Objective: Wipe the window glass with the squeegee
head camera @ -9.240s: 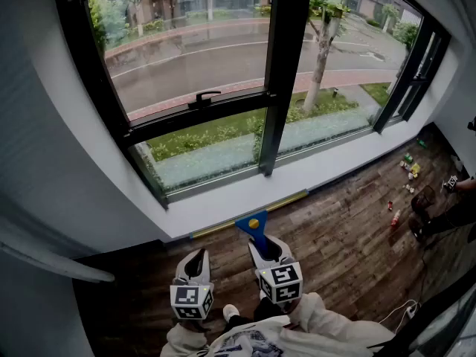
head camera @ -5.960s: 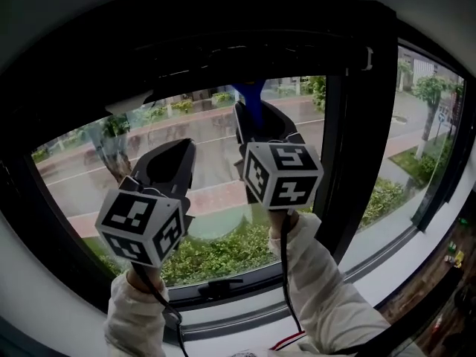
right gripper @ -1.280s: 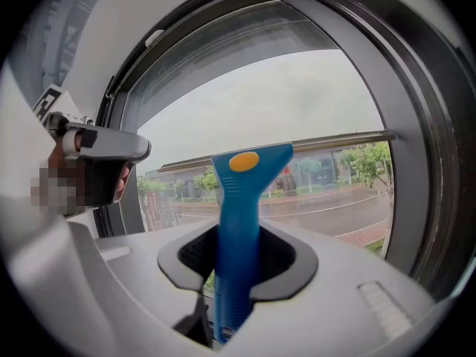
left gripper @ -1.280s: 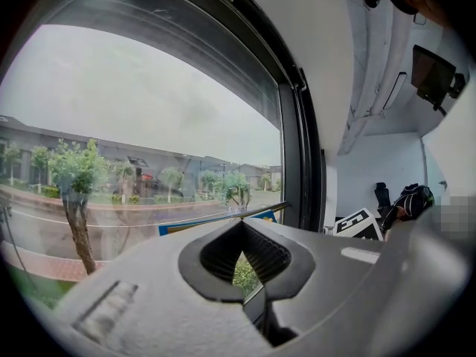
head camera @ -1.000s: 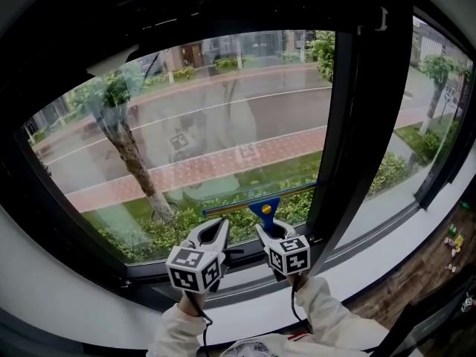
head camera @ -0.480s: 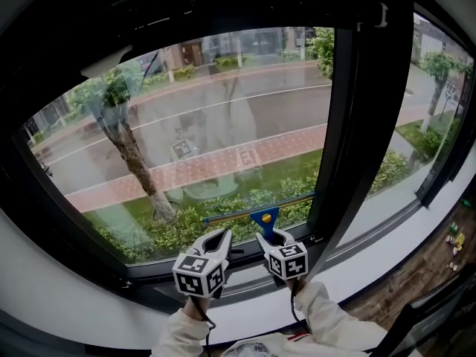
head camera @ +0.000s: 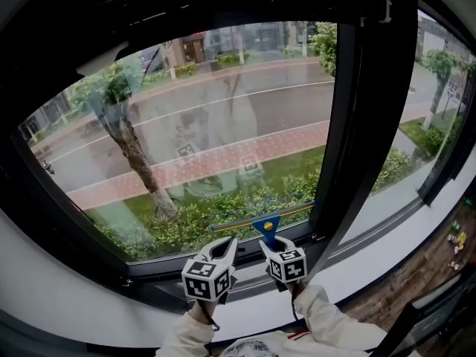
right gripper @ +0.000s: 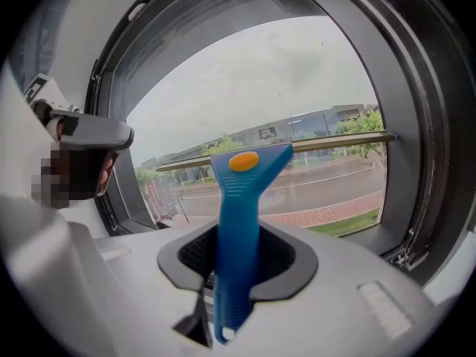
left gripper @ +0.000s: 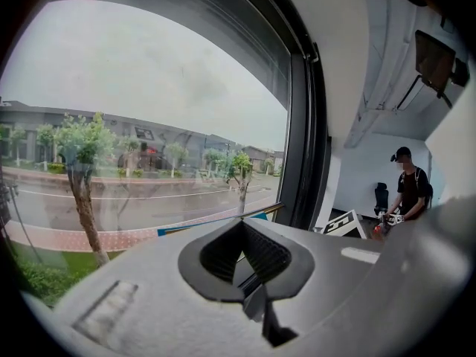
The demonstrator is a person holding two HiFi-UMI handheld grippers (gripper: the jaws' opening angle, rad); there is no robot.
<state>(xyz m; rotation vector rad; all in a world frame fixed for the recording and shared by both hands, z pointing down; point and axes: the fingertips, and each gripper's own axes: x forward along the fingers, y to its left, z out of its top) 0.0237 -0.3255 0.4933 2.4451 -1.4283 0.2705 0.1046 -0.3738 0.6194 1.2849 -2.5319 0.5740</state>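
In the head view, your right hand-held gripper (head camera: pixel 272 245) is clamped on the handle of the blue plastic squeegee with the orange dot (head camera: pixel 266 224). The handle stands up out of the jaws, and the long yellowish blade strip runs along the bottom of the large window glass pane (head camera: pixel 208 125), just above the gripper. Your left hand-held gripper (head camera: pixel 224 247) sits just beside the right one, jaws together and holding nothing. A black window frame post (head camera: pixel 349 125) rises just to the right of the right gripper. The white window ledge (head camera: pixel 111 311) runs below both grippers, and dark wooden floor (head camera: pixel 446 270) shows well off to the right and lower.

In the left gripper view, the left hand-held gripper (left gripper: pixel 242 225) has its tips meeting, with only an empty hollow between the pads. The glass (left gripper: pixel 149 125) spreads ahead of it and to its left. Past the black frame (left gripper: pixel 305 125) on its right you see white walls and a person in dark clothes (left gripper: pixel 407 192), well apart.

In the right gripper view, the right hand-held gripper (right gripper: pixel 238 236) pinches the ribbed blue handle of the squeegee (right gripper: pixel 239 192). The blade spans the pane (right gripper: pixel 260 80) ahead.
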